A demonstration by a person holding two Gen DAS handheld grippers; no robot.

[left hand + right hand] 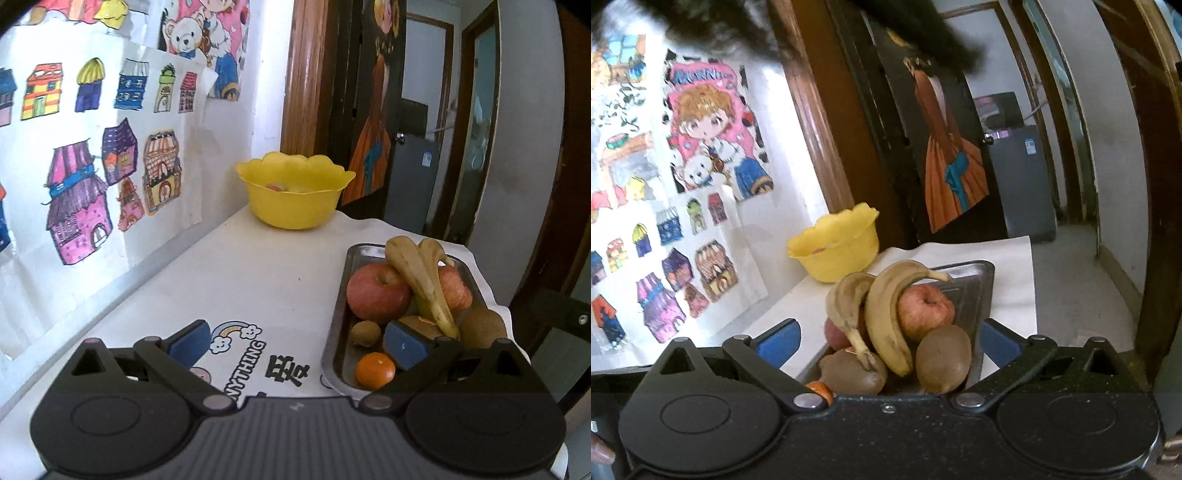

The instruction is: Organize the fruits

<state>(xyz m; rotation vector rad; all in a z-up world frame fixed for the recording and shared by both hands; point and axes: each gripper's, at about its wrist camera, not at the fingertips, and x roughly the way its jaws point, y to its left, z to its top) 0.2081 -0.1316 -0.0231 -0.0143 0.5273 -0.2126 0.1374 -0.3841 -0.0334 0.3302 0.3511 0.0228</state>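
I hold both tools fully spread with nothing between their pads. The left tool (299,345) hangs over the counter (240,280), its right pad over the near edge of the steel tray (334,343). The right tool (888,341) sits just above the heaped fruit.

The fruit lies crowded in the tray: two bananas (882,314) draped over an apple (925,308), kiwis (943,358) and a tangerine (375,369) in front.

Risks noted:
- Lifting a lower piece may tip the bananas off the pile.
- The tray sits near the counter's right edge; a nudge could slide it.
- Round fruit may squirt from the pads.
- The yellow bowl (293,192) stands well apart, so any carry is long.
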